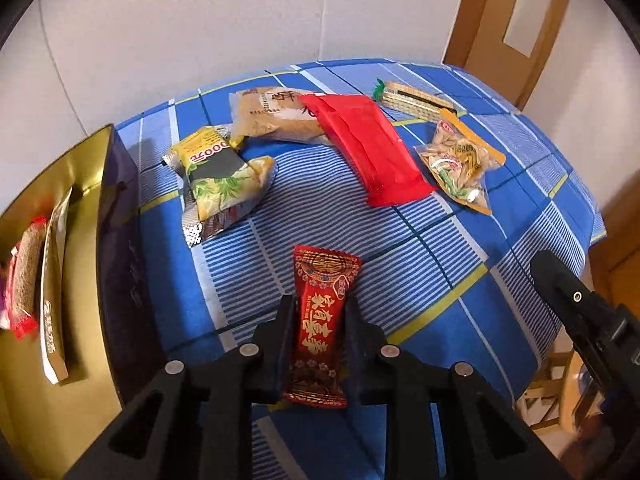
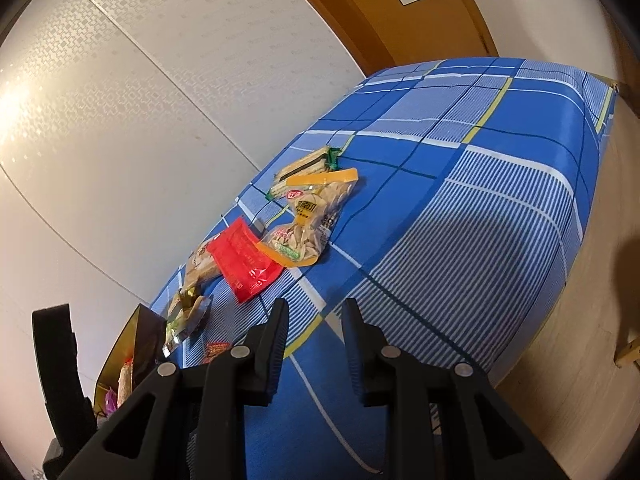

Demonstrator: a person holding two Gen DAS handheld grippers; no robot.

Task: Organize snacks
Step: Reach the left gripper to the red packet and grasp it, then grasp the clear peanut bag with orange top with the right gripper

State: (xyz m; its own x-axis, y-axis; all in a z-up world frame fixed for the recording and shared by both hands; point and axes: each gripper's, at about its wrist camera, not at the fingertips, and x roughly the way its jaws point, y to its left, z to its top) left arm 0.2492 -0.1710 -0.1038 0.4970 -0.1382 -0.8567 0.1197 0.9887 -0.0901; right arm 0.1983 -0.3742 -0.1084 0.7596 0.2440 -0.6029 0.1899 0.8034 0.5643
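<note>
The left gripper [image 1: 320, 312] is pinching the small red candy packet [image 1: 320, 320], its pads pressed on both long sides, right above the blue checked cloth [image 1: 400, 236] that covers the table. Over on the other side, the right gripper [image 2: 316, 320] hangs above the cloth's near edge, jaws set a little apart with only fabric showing between them.

Taking the candy packet as the marker: beyond it to the left sits a heap of yellow and green packets [image 1: 220, 178], and straight beyond lies a long red bag [image 1: 364, 148] overlapping a tan bag [image 1: 272, 116]. Beyond and to the right rests a clear seed bag [image 1: 460, 160] with orange edges, and a cracker pack [image 1: 416, 98] lies farthest off. Left of the packet stands a gold-lined box [image 1: 86, 208] with a couple of snacks inside. A pale papered wall [image 1: 200, 20] backs the table, with a wooden door frame [image 1: 476, 12] at the far right corner.
</note>
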